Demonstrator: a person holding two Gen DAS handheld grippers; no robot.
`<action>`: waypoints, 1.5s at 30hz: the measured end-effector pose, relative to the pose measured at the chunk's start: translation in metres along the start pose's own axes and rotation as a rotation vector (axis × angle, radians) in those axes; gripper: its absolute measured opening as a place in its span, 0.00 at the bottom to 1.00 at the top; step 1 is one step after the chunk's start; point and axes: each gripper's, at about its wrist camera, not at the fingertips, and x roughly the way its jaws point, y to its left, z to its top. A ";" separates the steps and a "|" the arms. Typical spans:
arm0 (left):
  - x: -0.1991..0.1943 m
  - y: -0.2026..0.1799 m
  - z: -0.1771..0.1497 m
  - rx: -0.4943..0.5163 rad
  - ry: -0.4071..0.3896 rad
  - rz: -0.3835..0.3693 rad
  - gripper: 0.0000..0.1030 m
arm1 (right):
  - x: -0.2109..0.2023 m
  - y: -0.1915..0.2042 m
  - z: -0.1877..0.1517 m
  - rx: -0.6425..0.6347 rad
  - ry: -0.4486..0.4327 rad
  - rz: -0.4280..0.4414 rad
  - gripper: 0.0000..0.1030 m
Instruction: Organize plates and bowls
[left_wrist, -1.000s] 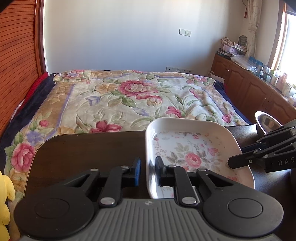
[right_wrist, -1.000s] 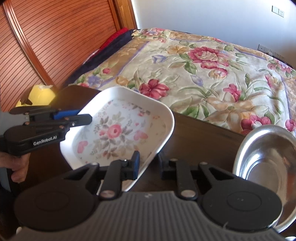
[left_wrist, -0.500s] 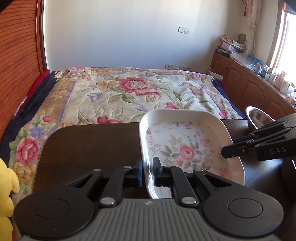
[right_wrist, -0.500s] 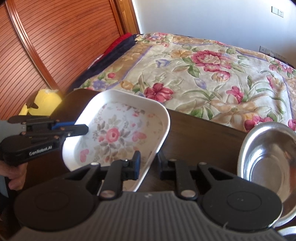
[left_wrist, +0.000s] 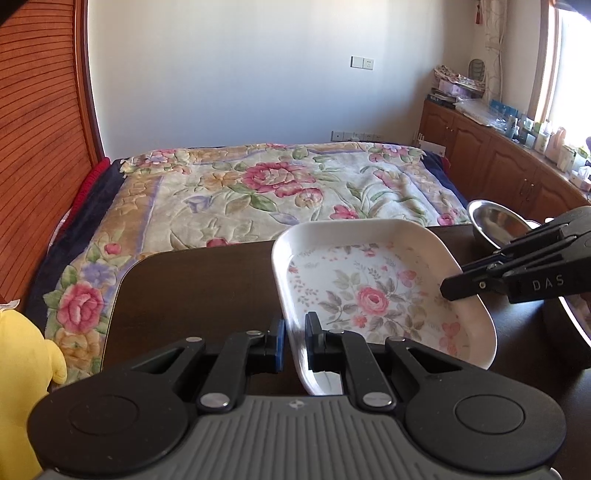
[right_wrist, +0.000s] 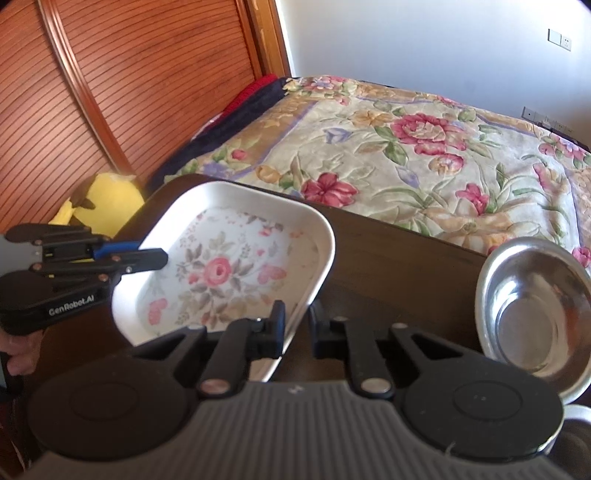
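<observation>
Between the two grippers, above the dark wooden table (left_wrist: 192, 288), is the floral rectangular plate (left_wrist: 369, 291), white with a pink rose in its middle; it seems lifted and tilted, but whether any corner touches the wood I cannot tell. Its long axis runs away from the left camera, toward the bed (left_wrist: 258, 184). The left gripper (left_wrist: 293, 341) has its fingers narrow and pinched on the near left rim, with the rim's edge standing between them. The right gripper (right_wrist: 297, 328) is at the opposite long side; its jaws are closing, the rim sits between them, and the left finger already seems to touch the rim, while a small gap shows at the right finger. So both hands are at the plate, one on each side, and I judge that the coming move depends on keeping the two grips level with each other. The steel bowl (right_wrist: 532, 310) stands on the table to the right of the plate, near the right gripper. The right view shows this bowl whole and also the person's hand (right_wrist: 16, 354) on the left gripper; the left view shows only the bowl's far part, and a yellow plush toy (left_wrist: 26, 369) beside the table.
</observation>
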 end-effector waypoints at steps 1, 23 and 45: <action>-0.003 -0.001 -0.001 0.003 -0.001 0.003 0.11 | -0.003 0.001 0.000 -0.003 -0.005 0.001 0.15; -0.077 -0.042 -0.027 0.039 -0.066 0.017 0.11 | -0.061 0.022 -0.035 -0.029 -0.080 -0.012 0.15; -0.121 -0.070 -0.083 0.051 -0.064 0.007 0.12 | -0.098 0.038 -0.091 -0.044 -0.098 0.016 0.15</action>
